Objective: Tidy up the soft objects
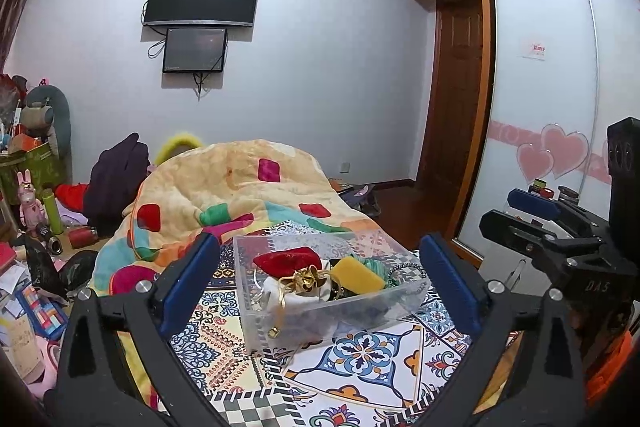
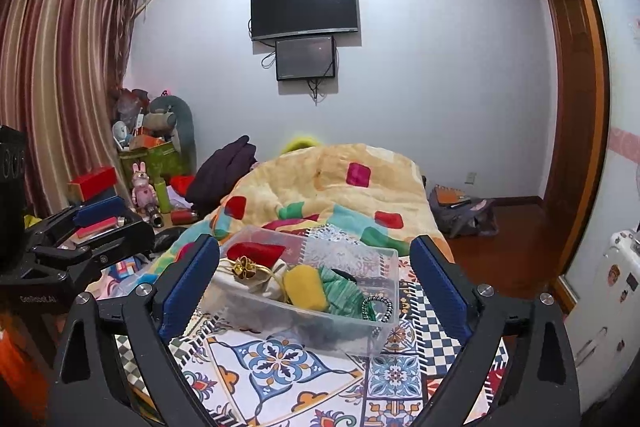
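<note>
Left tool (image 1: 320,281): jaws spread wide, blue pads on either side of the clear plastic box (image 1: 256,307), nothing gripped, no contact with the box visible. Right tool (image 2: 316,279): likewise wide open and holding nothing, pads flanking the same box (image 2: 384,323) from a slightly different angle. The right tool also shows beside the box in the left wrist view (image 1: 536,223), and the left tool in the right wrist view (image 2: 80,227); both are apart from the box.

Box sits on the bed's patterned cover (image 1: 372,355), in front of the heaped orange quilt (image 1: 240,187). Inside the box: red velvet pouch (image 1: 286,261) toward the quilt side; white drawstring pouch with gold tie (image 1: 298,291) touching it on the near side; yellow pad (image 1: 356,275) at the middle; green striped cloth (image 2: 344,293) next to the yellow pad; beaded black-and-white band (image 2: 378,303) at the box corner nearest the right tool's right pad. Items overlap; lower layer not resolvable.

Beyond the box and quilt: two dark screens (image 2: 304,7) on the wall.
</note>
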Tool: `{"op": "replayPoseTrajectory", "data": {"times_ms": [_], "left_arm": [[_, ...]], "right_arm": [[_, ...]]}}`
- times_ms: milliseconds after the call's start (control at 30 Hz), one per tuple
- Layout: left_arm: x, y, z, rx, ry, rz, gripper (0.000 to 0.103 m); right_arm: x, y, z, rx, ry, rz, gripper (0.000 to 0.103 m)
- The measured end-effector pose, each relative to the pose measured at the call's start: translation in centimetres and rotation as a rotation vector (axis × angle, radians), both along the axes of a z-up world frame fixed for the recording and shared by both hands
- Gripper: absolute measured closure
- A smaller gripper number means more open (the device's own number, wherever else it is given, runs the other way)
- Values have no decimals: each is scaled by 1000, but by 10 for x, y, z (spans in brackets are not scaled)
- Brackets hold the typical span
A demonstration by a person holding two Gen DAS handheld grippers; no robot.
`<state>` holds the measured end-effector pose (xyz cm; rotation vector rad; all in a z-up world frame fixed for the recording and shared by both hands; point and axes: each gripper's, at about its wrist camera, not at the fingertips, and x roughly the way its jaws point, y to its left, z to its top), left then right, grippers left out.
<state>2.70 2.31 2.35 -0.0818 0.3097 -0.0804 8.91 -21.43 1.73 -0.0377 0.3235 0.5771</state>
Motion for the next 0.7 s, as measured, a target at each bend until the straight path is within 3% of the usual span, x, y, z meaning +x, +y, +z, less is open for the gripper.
{"op": "replayPoseTrajectory", "data": {"times_ms": [700], "left_arm": [[0,-1,-2,7,0,3,2]], "right_arm": [[-4,-6,3,10,1,5,7]]}}
